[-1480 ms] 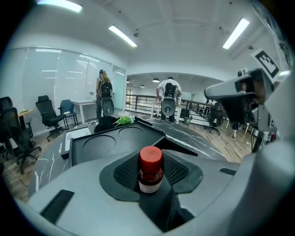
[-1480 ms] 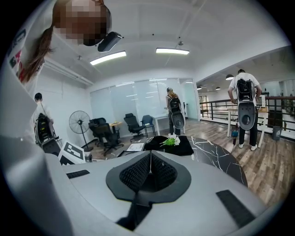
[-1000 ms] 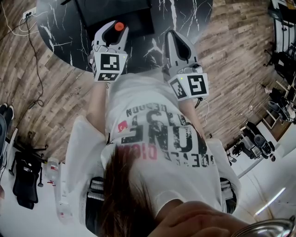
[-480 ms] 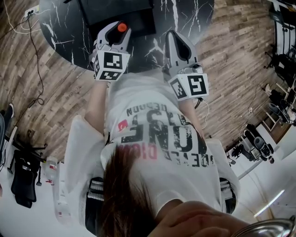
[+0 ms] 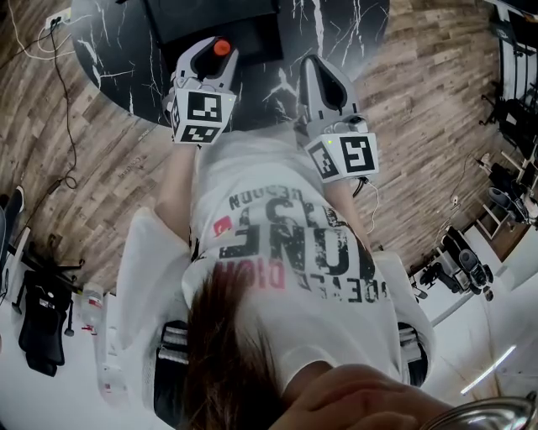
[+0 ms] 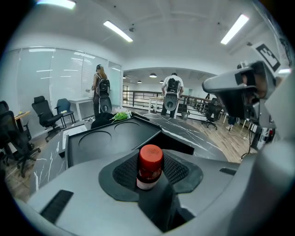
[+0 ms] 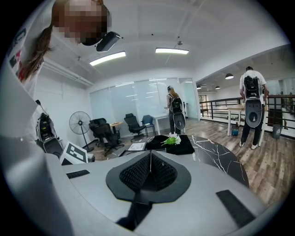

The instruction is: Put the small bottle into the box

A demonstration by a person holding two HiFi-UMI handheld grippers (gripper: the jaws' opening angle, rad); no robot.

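A small bottle [image 6: 150, 167] with a red cap stands upright between the pads of my left gripper [image 6: 150, 177], which is shut on it. In the head view its cap [image 5: 221, 48] shows at the tip of the left gripper [image 5: 217, 55], just at the near edge of the black box [image 5: 210, 21]. In the left gripper view the box [image 6: 115, 138] lies straight ahead, its top showing round recesses. My right gripper [image 5: 320, 74] hovers over the table to the right of the box; its jaws [image 7: 150, 159] meet with nothing between them.
The round black marble table [image 5: 336, 29] carries the box, a black bag with a green plant [image 7: 174, 140] and a paper. Wooden floor surrounds it. Office chairs [image 7: 106, 131], a fan [image 7: 79, 123] and two standing people [image 6: 171, 94] are farther off.
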